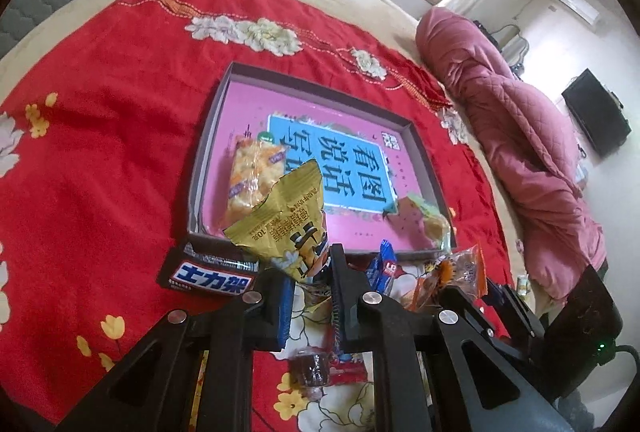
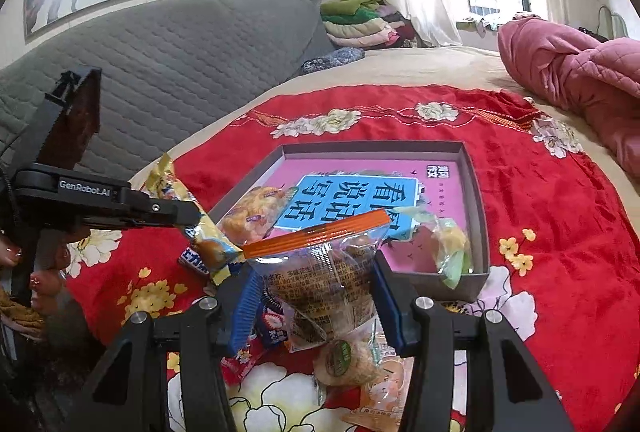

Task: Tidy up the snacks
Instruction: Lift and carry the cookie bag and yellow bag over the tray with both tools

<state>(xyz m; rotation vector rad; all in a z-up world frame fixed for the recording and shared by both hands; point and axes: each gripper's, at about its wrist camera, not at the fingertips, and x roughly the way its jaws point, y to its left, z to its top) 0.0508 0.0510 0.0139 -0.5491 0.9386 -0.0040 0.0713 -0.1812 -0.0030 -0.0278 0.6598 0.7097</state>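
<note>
Left claw (image 1: 310, 268) is clamped on a crinkled yellow foil snack packet (image 1: 286, 222), raised just short of the near rim of the shallow grey cardboard box (image 1: 320, 84) at 12 o'clock. Right claw (image 2: 316, 286) grips a clear plastic snack bag with an orange seal strip (image 2: 324, 264), held above the red floral blanket (image 2: 560, 232). A dark chocolate bar wrapper (image 1: 210, 272) lies at 10 o'clock of the left claw.

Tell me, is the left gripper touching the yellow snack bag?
Touching. In the left wrist view, the left gripper is pinching the yellow snack bag, lifted in front of the box.
</note>
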